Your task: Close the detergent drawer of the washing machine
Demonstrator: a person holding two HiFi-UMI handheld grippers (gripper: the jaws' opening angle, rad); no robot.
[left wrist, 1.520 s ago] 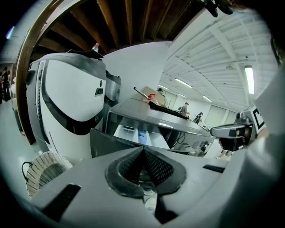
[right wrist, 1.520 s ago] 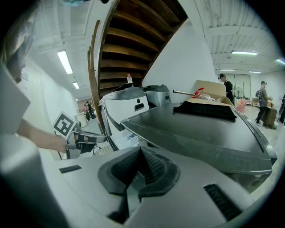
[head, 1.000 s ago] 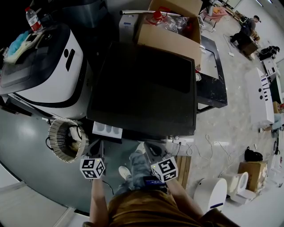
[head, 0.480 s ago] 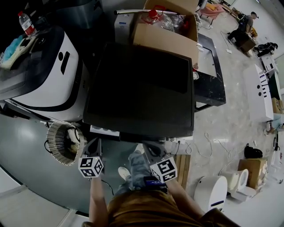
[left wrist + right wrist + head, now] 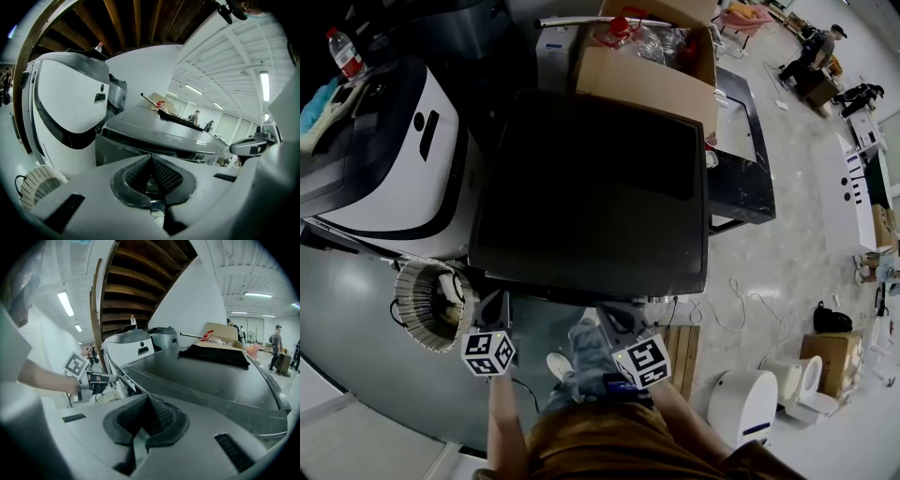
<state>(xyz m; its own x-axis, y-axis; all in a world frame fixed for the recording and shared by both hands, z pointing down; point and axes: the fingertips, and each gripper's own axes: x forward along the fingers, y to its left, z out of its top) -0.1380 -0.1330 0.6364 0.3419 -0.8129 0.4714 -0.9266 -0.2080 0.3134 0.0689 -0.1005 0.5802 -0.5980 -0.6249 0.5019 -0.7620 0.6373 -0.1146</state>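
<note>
The washing machine (image 5: pixel 591 197) has a dark flat top and fills the middle of the head view. No drawer sticks out from its front left corner (image 5: pixel 502 281); the front edge there looks flush. My left gripper (image 5: pixel 494 307) is shut on nothing, its tip just before that corner. My right gripper (image 5: pixel 619 319) is also shut and empty, in front of the machine's middle. In the left gripper view the machine's grey front panel (image 5: pixel 117 150) stands close ahead. The right gripper view shows the left gripper (image 5: pixel 96 379) at the machine's front corner (image 5: pixel 123 376).
A white appliance (image 5: pixel 394 169) stands left of the washing machine, with a round ribbed basket (image 5: pixel 427 305) on the floor below it. An open cardboard box (image 5: pixel 647 66) sits behind. A power strip (image 5: pixel 680 302), cables and a white cylinder (image 5: pixel 741 408) lie at the right.
The white detergent drawer that stuck out at the machine's front left has slid in step by step and no longer shows. My left gripper moved slightly forward with it.
</note>
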